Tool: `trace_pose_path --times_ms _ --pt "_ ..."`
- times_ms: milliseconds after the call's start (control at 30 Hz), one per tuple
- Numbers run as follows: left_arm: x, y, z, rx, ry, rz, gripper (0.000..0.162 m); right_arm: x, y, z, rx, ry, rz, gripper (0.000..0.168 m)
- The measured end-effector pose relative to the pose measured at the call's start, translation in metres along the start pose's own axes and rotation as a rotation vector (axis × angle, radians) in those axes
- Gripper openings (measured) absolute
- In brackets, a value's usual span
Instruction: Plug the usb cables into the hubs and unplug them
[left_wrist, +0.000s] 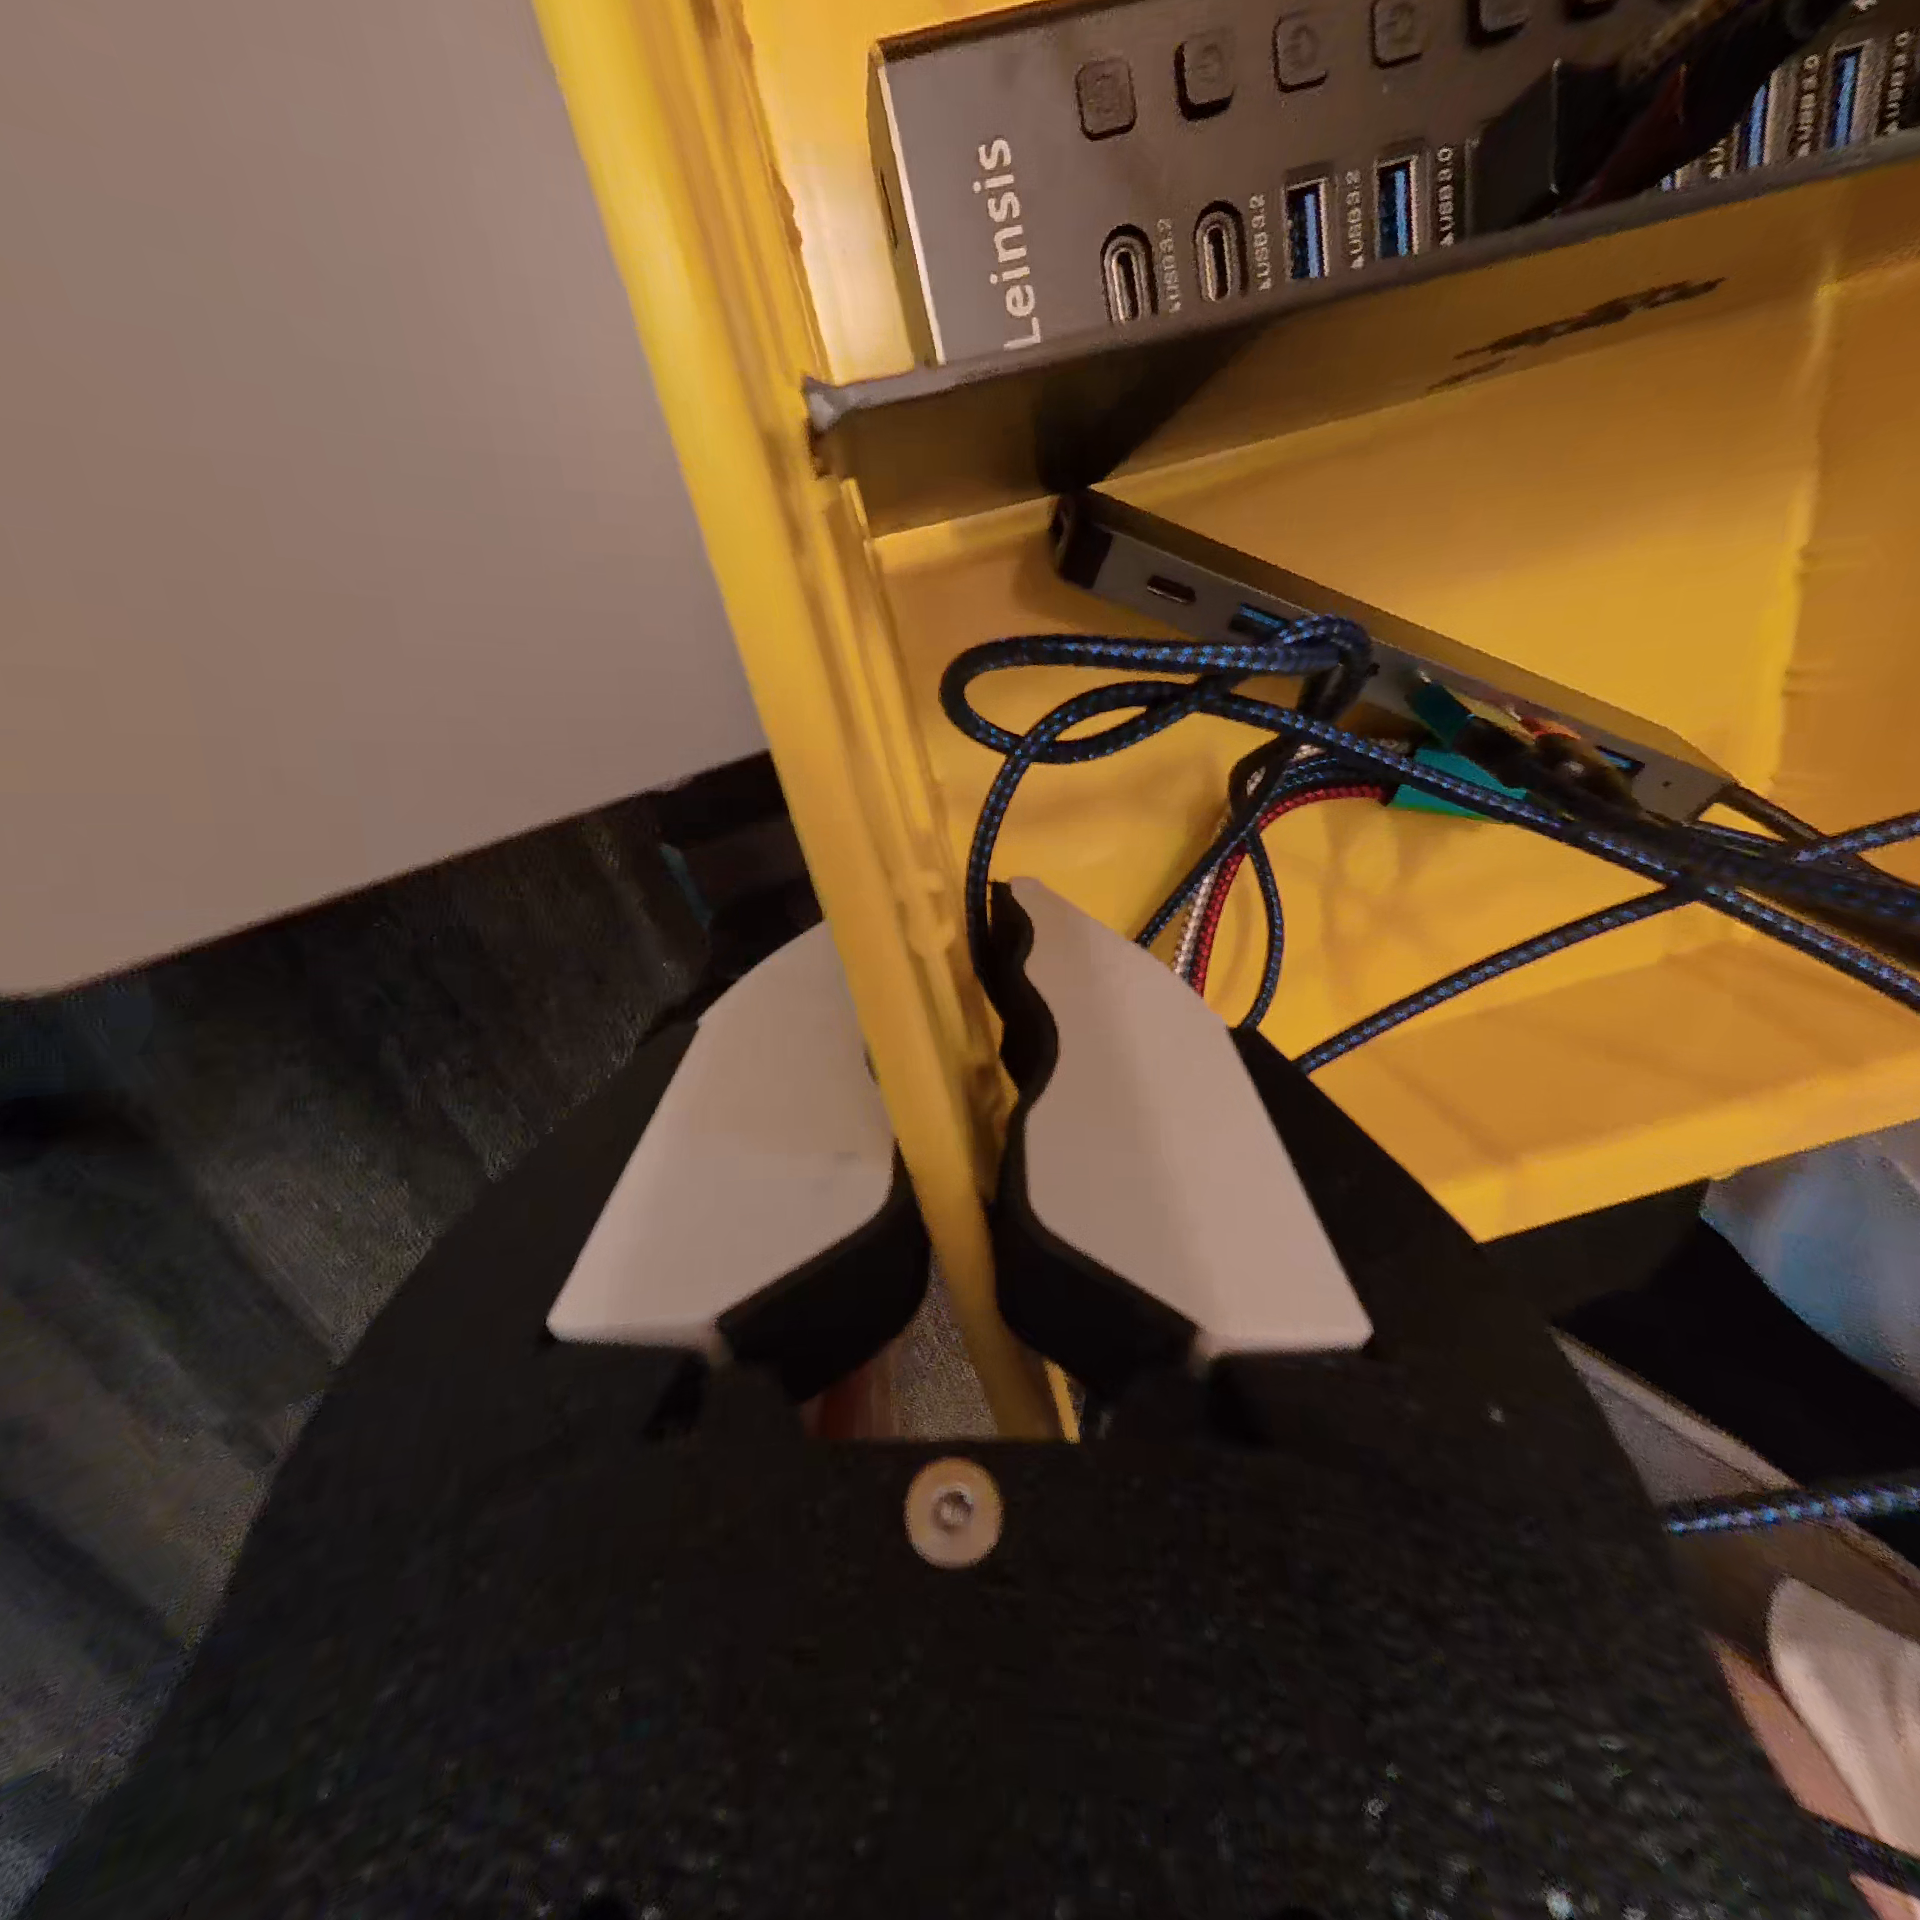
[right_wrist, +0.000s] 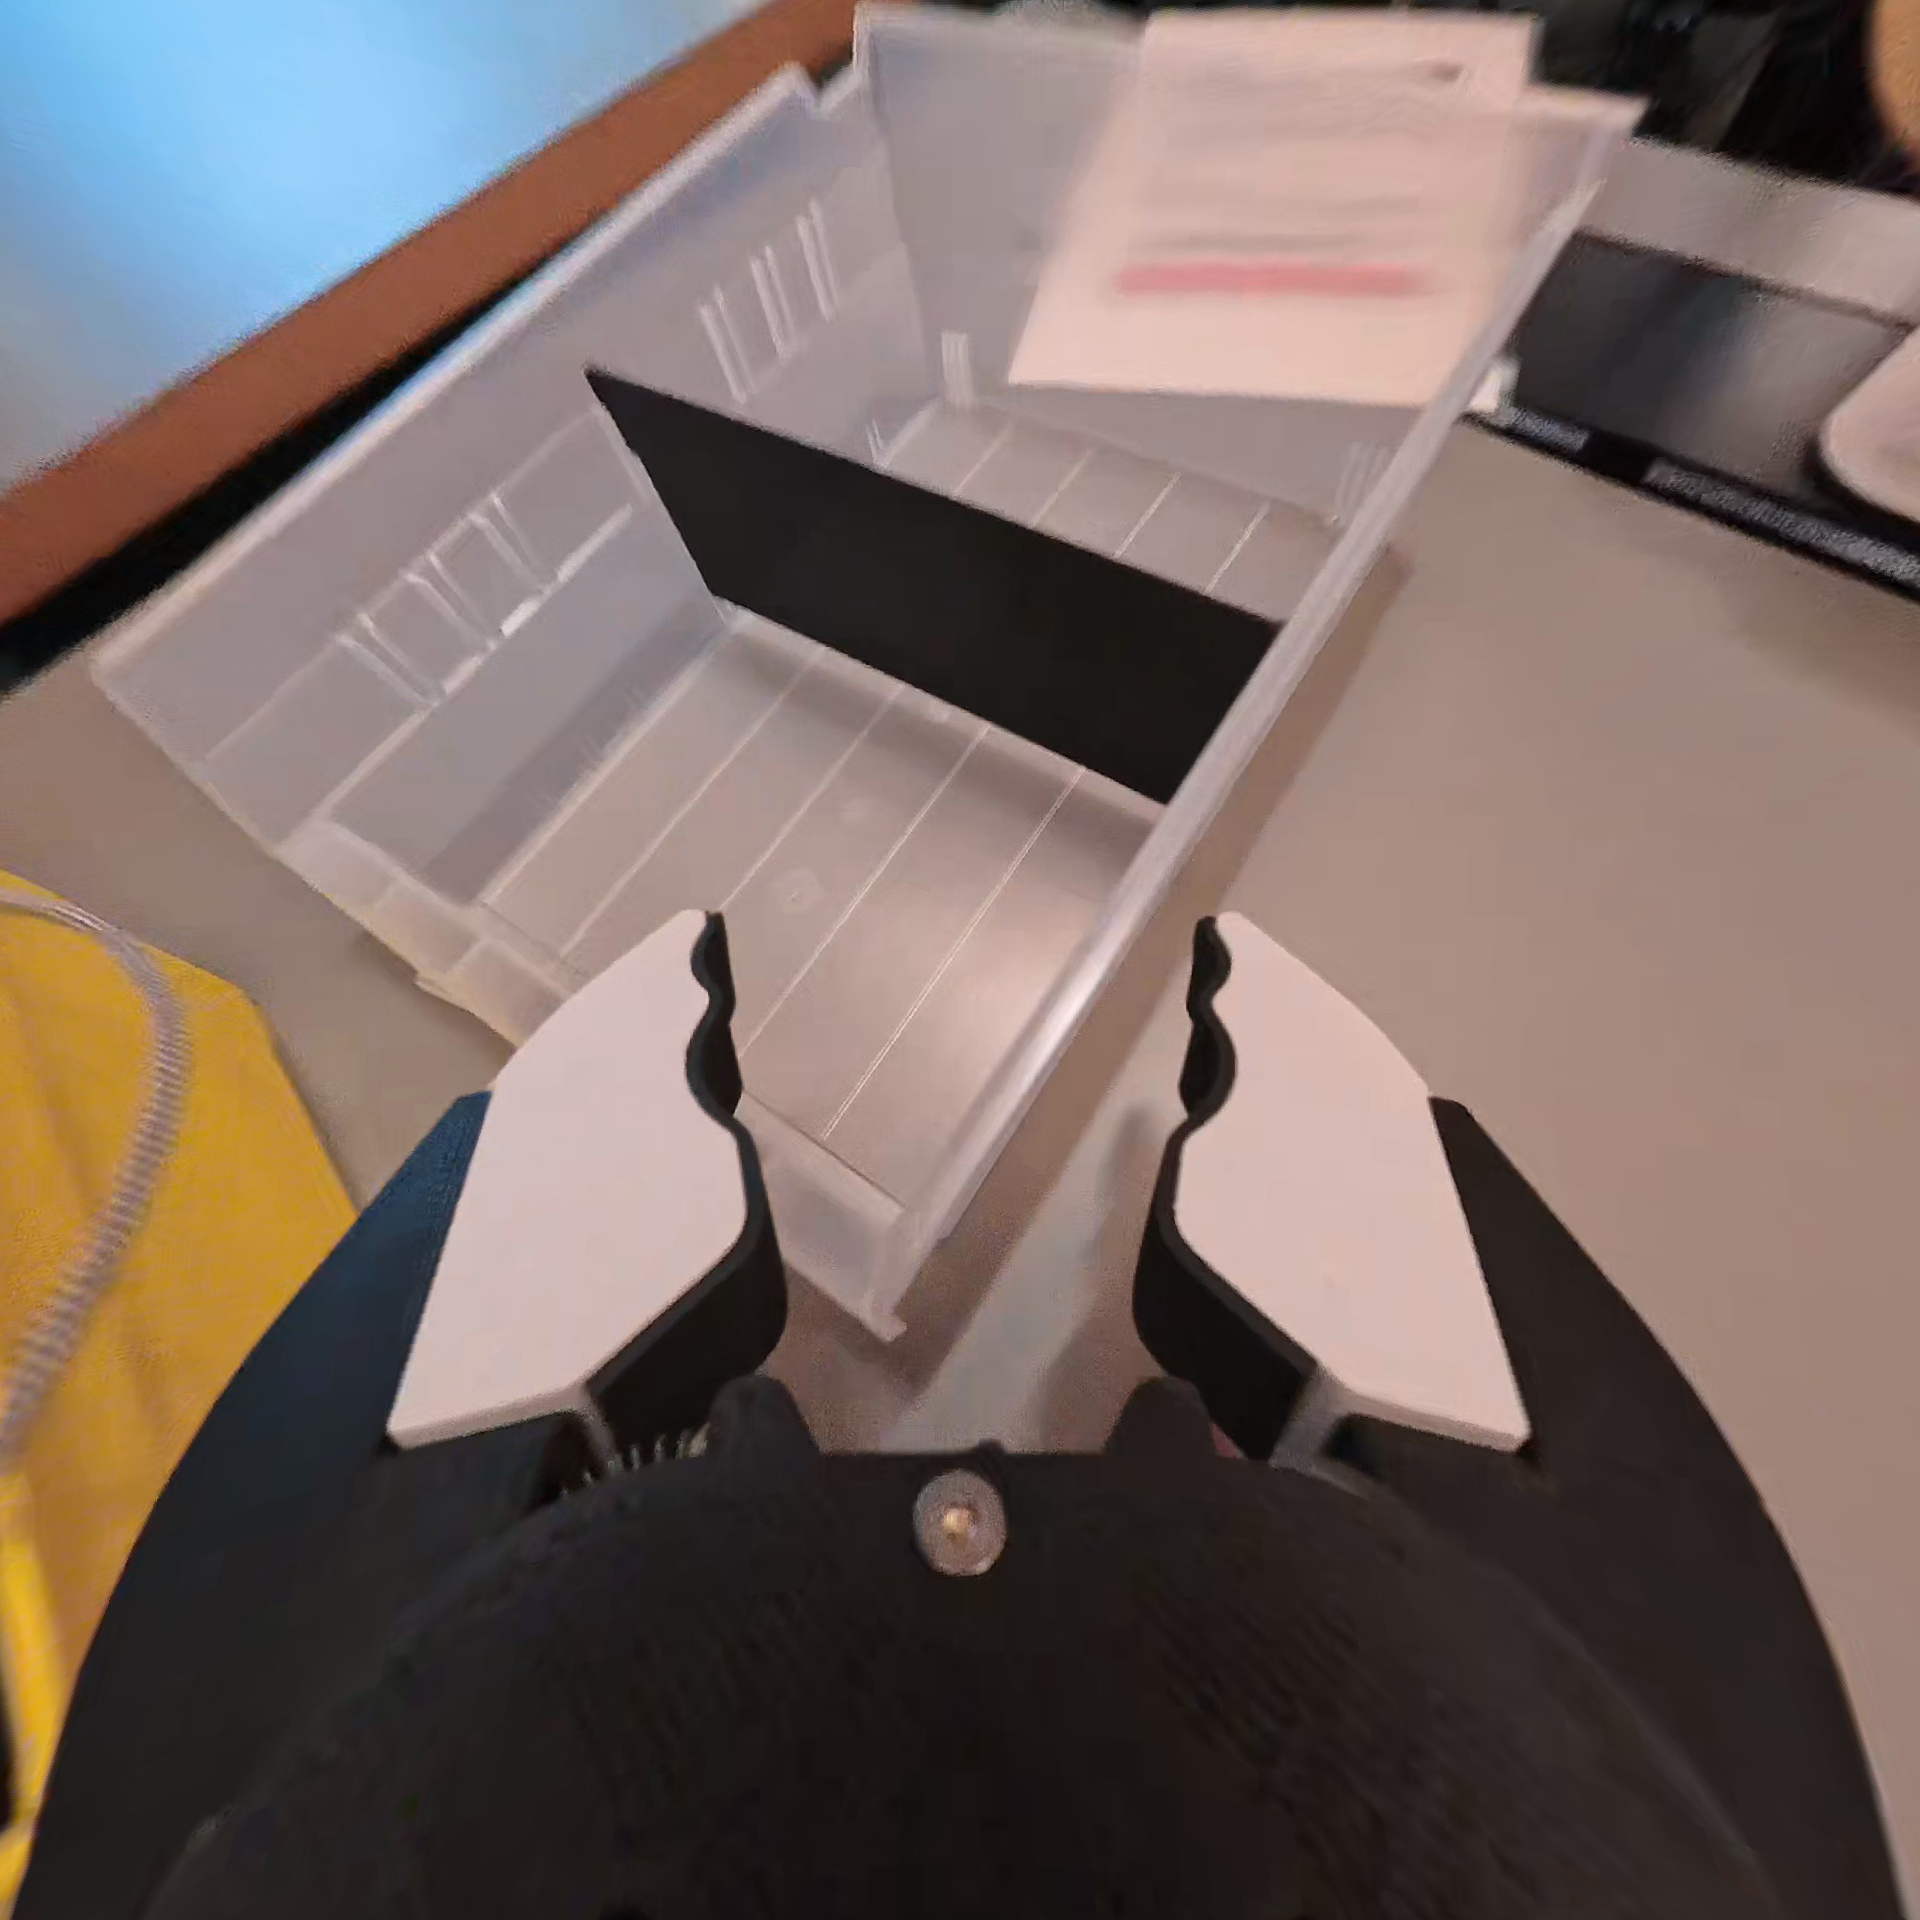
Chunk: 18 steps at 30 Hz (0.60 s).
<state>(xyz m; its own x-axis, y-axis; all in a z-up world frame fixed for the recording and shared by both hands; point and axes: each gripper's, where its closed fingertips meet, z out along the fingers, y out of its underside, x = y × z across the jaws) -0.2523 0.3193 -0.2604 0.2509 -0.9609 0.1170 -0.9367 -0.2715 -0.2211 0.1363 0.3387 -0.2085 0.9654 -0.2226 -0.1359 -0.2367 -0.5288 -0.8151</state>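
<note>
A yellow bin (left_wrist: 1455, 1091) holds two hubs, split by a black divider (left_wrist: 1039, 426). A dark grey hub with buttons (left_wrist: 1195, 197) stands in the far compartment. A slim grey hub (left_wrist: 1382, 623) lies in the near one with several cables plugged into it: blue-black braided cables (left_wrist: 1143, 665), a red one (left_wrist: 1278, 821), and teal plugs (left_wrist: 1444, 790). My left gripper (left_wrist: 914, 935) is shut on the bin's left wall (left_wrist: 831, 831), one finger outside, one inside. My right gripper (right_wrist: 958, 925) is open and empty above a clear bin (right_wrist: 644, 748).
The clear bin has a black divider (right_wrist: 935, 582) and a white sheet of paper (right_wrist: 1278, 208) over its far end. The yellow bin's corner (right_wrist: 125, 1195) with a silver braided cable (right_wrist: 145, 1143) sits at the left. A black flat device (right_wrist: 1704, 353) lies on the grey table (right_wrist: 1610, 831). My hands' fingertips stand some 40 cm from each other.
</note>
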Motion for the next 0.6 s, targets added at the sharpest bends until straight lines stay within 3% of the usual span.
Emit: trace_pose_path --times_ms 100,233,300,433,600 --pt "-0.023 0.019 -0.007 0.005 -0.019 -0.089 0.009 0.009 0.01 0.021 -0.041 0.035 -0.078 0.061" --pt "-0.048 0.036 -0.014 0.019 -0.053 -0.22 0.008 0.049 0.001 0.019 0.012 0.187 -0.068 0.021" --pt "-0.057 0.038 -0.015 0.037 -0.064 -0.265 0.008 0.065 0.0 0.013 0.027 0.215 -0.1 0.01" --pt "-0.069 0.035 -0.015 0.08 -0.069 -0.316 0.009 0.075 -0.009 -0.018 0.063 0.216 -0.197 0.007" --pt "-0.078 0.023 -0.014 0.098 -0.067 -0.334 0.009 0.096 -0.028 -0.107 0.181 0.243 -0.291 0.008"
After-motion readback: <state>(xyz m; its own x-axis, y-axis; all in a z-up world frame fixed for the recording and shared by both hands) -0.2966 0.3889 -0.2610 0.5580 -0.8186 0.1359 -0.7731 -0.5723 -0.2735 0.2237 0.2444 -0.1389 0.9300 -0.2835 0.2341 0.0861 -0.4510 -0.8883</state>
